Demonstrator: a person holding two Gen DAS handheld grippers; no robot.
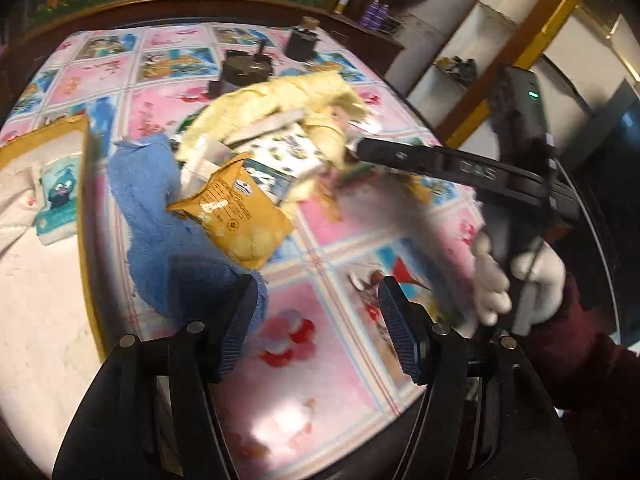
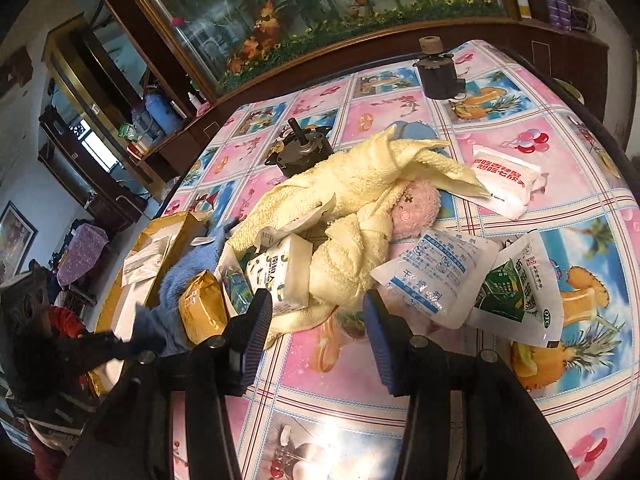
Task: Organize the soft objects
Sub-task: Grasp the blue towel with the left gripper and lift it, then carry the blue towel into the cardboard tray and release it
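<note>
A heap of soft things lies mid-table. A yellow towel (image 2: pixel 352 184) is wound round a pink plush toy (image 2: pixel 416 210). Left of it a blue towel (image 1: pixel 160 232) lies partly under a yellow snack pack (image 1: pixel 236 216), with a patterned tissue pack (image 2: pixel 284 276) beside them. My left gripper (image 1: pixel 320 320) hangs open and empty over the tablecloth, its left pad by the blue towel's end. My right gripper (image 2: pixel 320 336) is open just short of the yellow towel's near edge, nothing pressed between its pads. In the left wrist view a white-gloved hand (image 1: pixel 516 280) holds it, blurred.
A cardboard box (image 1: pixel 86 184) at the table's left holds white cloth and a teal tissue packet (image 1: pixel 56 200). Two black motors (image 2: pixel 304 148) (image 2: pixel 438 76) stand behind the heap. White sachets (image 2: pixel 436 272), a green-white pouch (image 2: pixel 516 288) and a red-lettered packet (image 2: pixel 504 180) lie right of it.
</note>
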